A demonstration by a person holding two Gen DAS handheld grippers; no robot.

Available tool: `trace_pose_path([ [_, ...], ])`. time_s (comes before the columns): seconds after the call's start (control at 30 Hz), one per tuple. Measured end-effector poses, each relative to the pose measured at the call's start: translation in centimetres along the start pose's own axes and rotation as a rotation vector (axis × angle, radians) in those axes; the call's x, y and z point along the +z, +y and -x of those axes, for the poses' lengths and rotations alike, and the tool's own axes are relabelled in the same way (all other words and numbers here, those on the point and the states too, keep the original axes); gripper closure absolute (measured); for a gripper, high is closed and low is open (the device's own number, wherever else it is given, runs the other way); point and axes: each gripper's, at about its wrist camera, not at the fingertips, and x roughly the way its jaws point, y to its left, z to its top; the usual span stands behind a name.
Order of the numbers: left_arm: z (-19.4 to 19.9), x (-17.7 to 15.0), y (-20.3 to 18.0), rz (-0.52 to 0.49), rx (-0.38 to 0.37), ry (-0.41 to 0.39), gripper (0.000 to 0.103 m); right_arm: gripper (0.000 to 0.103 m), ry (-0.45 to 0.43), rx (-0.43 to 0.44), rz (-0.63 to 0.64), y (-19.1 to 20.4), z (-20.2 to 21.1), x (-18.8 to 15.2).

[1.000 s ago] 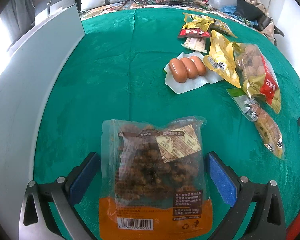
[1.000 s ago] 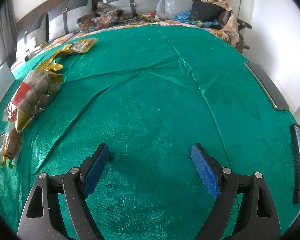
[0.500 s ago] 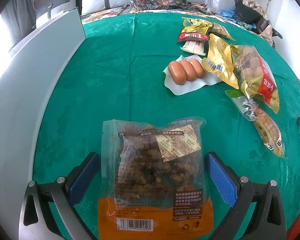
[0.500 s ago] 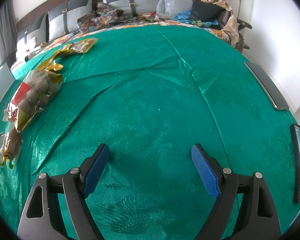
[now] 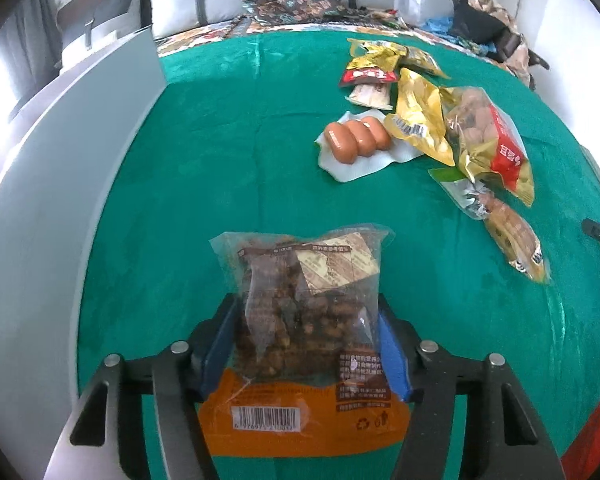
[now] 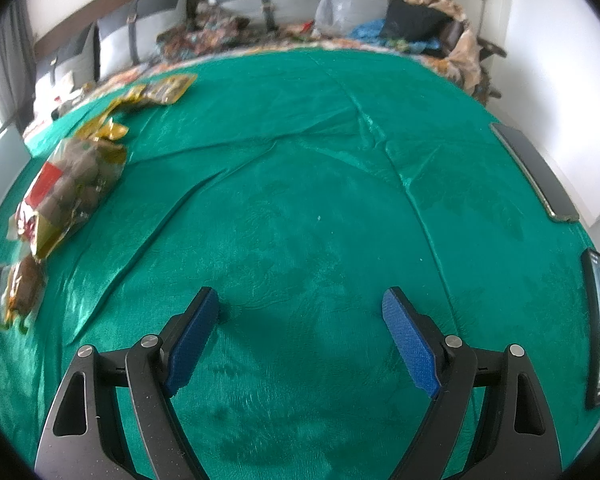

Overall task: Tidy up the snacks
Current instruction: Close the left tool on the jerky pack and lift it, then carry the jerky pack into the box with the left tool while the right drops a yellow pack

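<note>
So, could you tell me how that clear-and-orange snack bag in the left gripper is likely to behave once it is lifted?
The snack bag is thin film, already buckled between the pads, so probably floppy. Its unsupported top will likely droop. The glossy plastic may slip in the left gripper.

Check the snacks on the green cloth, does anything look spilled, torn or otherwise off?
Nothing is spilled or visibly torn. The one odd thing: the orange-bottomed snack bag is buckled inward where the left claw has just closed on its sides. The other packets, including the sausage pack, lie loosely overlapped, still unsorted.
</note>
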Motion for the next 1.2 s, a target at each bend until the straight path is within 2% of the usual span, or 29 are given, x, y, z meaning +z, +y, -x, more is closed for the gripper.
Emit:
trace_pose_path([
  [0.03, 0.3, -0.4, 0.4, 0.022, -0.006, -0.008, 0.041, 0.019, 0.030, 0.036, -0.039, -0.1, 0.4, 0.2],
  [0.1, 1.0, -1.5, 1.3, 0.071, -0.038, -0.035, 0.041, 0.019, 0.100, 0.239, -0.189, 0.0, 1.7, 0.4],
  [0.13, 1.2, -1.8, 1.6, 0.082, -0.046, -0.041, 0.041, 0.019, 0.130, 0.307, -0.223, 0.6, 2.0, 0.5],
  [0.2, 2.0, -2.7, 2.2, 0.114, -0.063, -0.059, 0.041, 0.019, 0.205, 0.434, -0.219, 4.0, 2.5, 0.8],
  [0.23, 2.5, -3.0, 2.4, 0.127, -0.073, -0.068, 0.041, 0.019, 0.237, 0.470, -0.184, 6.3, 2.5, 1.1],
  [0.3, 3.6, -3.6, 2.8, 0.147, -0.087, -0.090, 0.041, 0.019, 0.264, 0.460, -0.084, 11.0, 2.2, 1.8],
  [0.43, 6.8, -4.3, 3.7, 0.175, -0.116, -0.139, 0.041, 0.021, 0.277, 0.352, 0.151, 20.1, -0.2, 2.4],
  [0.47, 7.6, -4.5, 3.9, 0.175, -0.119, -0.151, 0.041, 0.032, 0.278, 0.301, 0.205, 21.5, -0.7, 2.3],
  [0.5, 8.8, -4.7, 4.2, 0.179, -0.122, -0.169, 0.041, 0.058, 0.289, 0.241, 0.251, 22.6, -1.3, 2.1],
  [0.53, 9.9, -4.8, 4.5, 0.186, -0.128, -0.186, 0.041, 0.063, 0.271, 0.197, 0.263, 22.9, -1.1, 2.0],
  [0.57, 10.9, -5.0, 4.9, 0.197, -0.136, -0.201, 0.041, 0.068, 0.275, 0.201, 0.250, 22.8, -0.9, 1.9],
  [0.6, 11.5, -5.1, 5.1, 0.206, -0.142, -0.209, 0.041, 0.072, 0.297, 0.226, 0.221, 22.4, -0.7, 1.8],
  [0.67, 13.6, -5.4, 6.0, 0.240, -0.174, -0.245, 0.041, 0.072, 0.325, 0.307, 0.144, 21.3, 0.0, 1.6],
  [0.77, 16.2, -5.6, 7.9, 0.283, -0.201, -0.291, 0.041, 0.072, 0.337, 0.460, 0.005, 19.7, 2.2, 1.1],
  [0.83, 18.1, -5.5, 9.7, 0.310, -0.201, -0.324, 0.041, 0.072, 0.324, 0.564, -0.051, 20.2, 4.1, 1.4],
  [0.9, 20.0, -5.5, 12.4, 0.345, -0.169, -0.355, 0.041, 0.072, 0.298, 0.654, -0.055, 22.0, 6.4, 2.2],
  [0.97, 21.6, -5.6, 15.9, 0.390, -0.111, -0.379, 0.041, 0.072, 0.279, 0.758, -0.022, 25.6, 8.9, 3.5],
  [1.07, 22.6, -6.1, 20.7, 0.438, 0.007, -0.379, 0.040, 0.072, 0.254, 0.885, 0.079, 32.7, 12.8, 5.2],
  [1.13, 22.3, -6.4, 23.5, 0.455, 0.081, -0.349, 0.038, 0.072, 0.260, 0.957, 0.151, 38.3, 14.6, 5.6],
  [1.17, 21.9, -6.4, 24.7, 0.465, 0.117, -0.321, 0.031, 0.069, 0.258, 0.974, 0.179, 40.4, 15.1, 5.6],
  [1.2, 21.1, -6.5, 26.1, 0.480, 0.153, -0.287, 0.021, 0.060, 0.247, 0.987, 0.210, 43.0, 15.5, 5.5],
])
